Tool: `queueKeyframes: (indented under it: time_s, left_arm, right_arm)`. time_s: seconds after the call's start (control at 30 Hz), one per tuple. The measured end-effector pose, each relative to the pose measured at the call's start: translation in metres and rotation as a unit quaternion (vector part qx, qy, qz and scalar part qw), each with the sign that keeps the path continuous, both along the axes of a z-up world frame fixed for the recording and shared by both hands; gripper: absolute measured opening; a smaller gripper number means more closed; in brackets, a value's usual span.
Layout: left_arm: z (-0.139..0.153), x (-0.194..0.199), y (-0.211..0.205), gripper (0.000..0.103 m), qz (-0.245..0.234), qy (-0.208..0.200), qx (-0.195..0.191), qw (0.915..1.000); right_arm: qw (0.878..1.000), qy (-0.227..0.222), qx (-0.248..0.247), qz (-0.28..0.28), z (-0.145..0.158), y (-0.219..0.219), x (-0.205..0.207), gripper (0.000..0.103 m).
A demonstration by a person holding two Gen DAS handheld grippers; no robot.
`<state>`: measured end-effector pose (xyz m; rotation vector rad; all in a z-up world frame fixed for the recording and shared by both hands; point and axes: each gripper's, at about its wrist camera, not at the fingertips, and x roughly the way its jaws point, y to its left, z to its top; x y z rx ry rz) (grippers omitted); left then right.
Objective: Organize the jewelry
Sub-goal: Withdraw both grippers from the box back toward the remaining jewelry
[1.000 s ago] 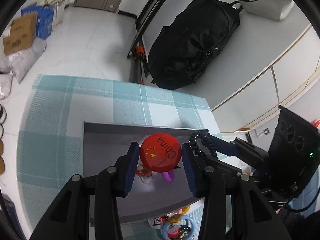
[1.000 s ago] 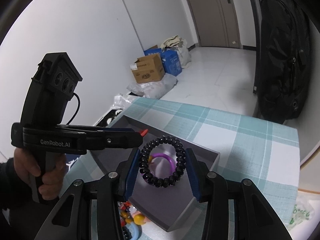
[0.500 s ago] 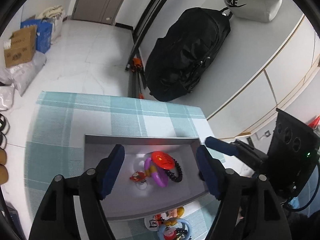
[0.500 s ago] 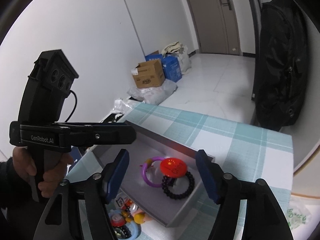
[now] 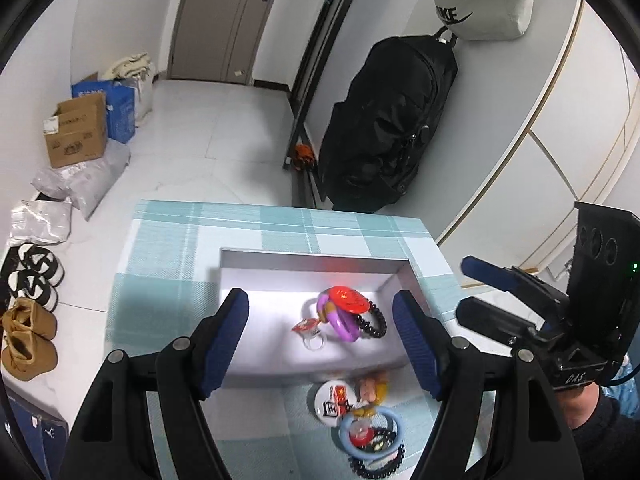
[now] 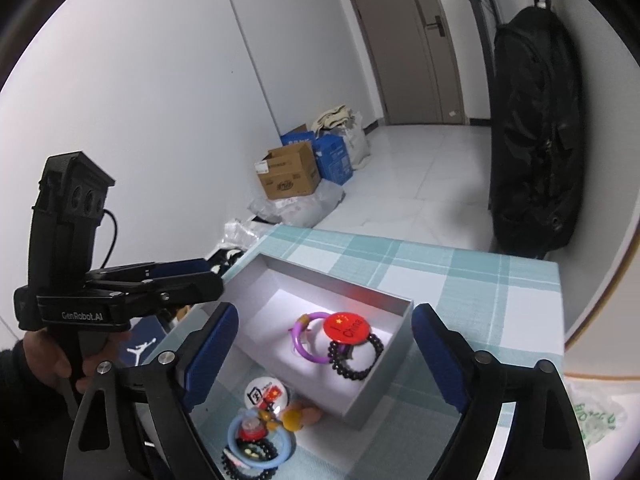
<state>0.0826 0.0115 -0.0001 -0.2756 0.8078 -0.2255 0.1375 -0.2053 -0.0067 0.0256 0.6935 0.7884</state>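
A grey open box (image 5: pixel 312 258) (image 6: pixel 384 396) sits on a teal checked cloth. In it lie a red China badge (image 5: pixel 347 299) (image 6: pixel 347 327), a purple ring (image 5: pixel 340 322) (image 6: pixel 301 346), a black bead bracelet (image 5: pixel 374 322) (image 6: pixel 356 358) and a small clear ring with a red top (image 5: pixel 310 332). My left gripper (image 5: pixel 322 340) is open and empty above the box's near side. My right gripper (image 6: pixel 326 358) is open and empty above the box. In front of the box lies a pile: a white badge (image 5: pixel 334 398) (image 6: pixel 264 394), a blue ring (image 5: pixel 370 432) (image 6: pixel 260 446) and beads.
The table's far edge (image 5: pixel 280 206) drops to a white tiled floor. A black bag (image 5: pixel 384 128) hangs by the wall. Cardboard boxes (image 5: pixel 76 132) and shoes (image 5: pixel 28 320) stand at the left. The right gripper's body (image 5: pixel 560 320) is at the right of the box.
Both grippers opened: the left let go of the red badge, the right of the black bracelet. Both now lie in the box. Both grippers drew back and up.
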Motion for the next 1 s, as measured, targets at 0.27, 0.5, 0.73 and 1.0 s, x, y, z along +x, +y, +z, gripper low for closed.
queueKeyframes:
  time_s: [0.27, 0.5, 0.73, 1.0]
  left_arm:
    - [-0.003, -0.023, -0.006, 0.071, 0.024, -0.008, 0.035, 0.9991]
    - [-0.017, -0.047, -0.008, 0.071, 0.034, 0.026, 0.028, 0.9987]
    - [-0.036, -0.066, -0.023, 0.071, 0.01, 0.068, 0.02, 0.9974]
    - [-0.049, -0.079, -0.033, 0.071, -0.008, 0.106, 0.009, 0.9943]
  right_arm:
    - [1.0, -0.002, 0.004, -0.014, 0.006, -0.015, -0.032, 0.097]
    - [1.0, 0.006, -0.006, -0.021, 0.006, -0.027, -0.054, 0.102]
    - [0.998, 0.049, -0.027, -0.034, -0.014, -0.03, -0.068, 0.102]
    - [0.994, 0.087, -0.044, -0.042, -0.034, -0.028, -0.067, 0.102]
